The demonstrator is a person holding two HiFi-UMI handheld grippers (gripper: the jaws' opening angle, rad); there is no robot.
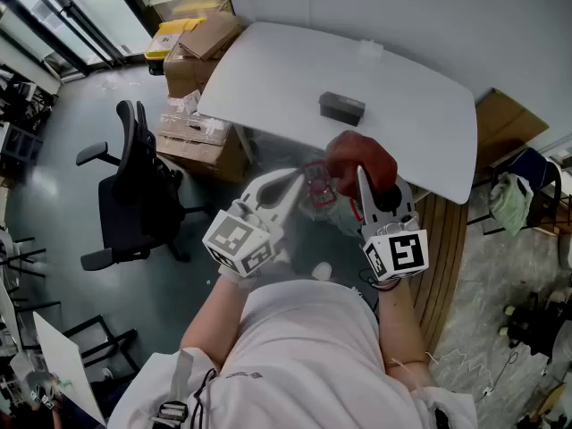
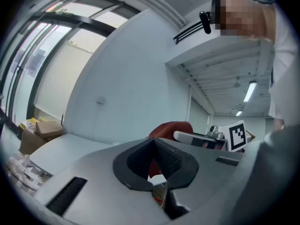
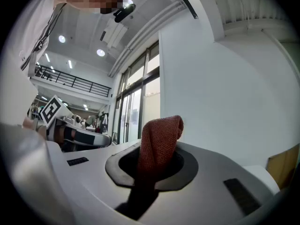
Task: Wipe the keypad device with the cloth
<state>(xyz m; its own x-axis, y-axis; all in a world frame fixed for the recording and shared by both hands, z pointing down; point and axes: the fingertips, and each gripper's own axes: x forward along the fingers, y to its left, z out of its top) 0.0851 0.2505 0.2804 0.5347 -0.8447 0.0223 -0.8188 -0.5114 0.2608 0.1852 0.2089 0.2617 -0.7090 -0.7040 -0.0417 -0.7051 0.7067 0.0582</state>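
Nearest the head camera is the person's white-shirted chest, and just beyond it both tools are held up in the air in front of the body, short of the white worktop.

The right tool is closed on the red cloth. In the right gripper view the cloth stands pinched between the jaws, with its free end folded over above them.

The left tool is closed on a small red-and-white object that I take to be the keypad device. The left gripper view shows only a sliver of it between the jaws. In the head view, cloth and device sit just beside each other, possibly touching.

The cloth looks soft, light and floppy, so a bunched grip near its middle, as here, leaves a pad of fabric free for rubbing. The device seems small, rigid and light, and likely smooth-cased. It is best held by an edge, so the keyed face stays open to the cloth, and firmly enough not to twist under wiping pressure.

A dark box rests on the worktop, well apart from both tools.
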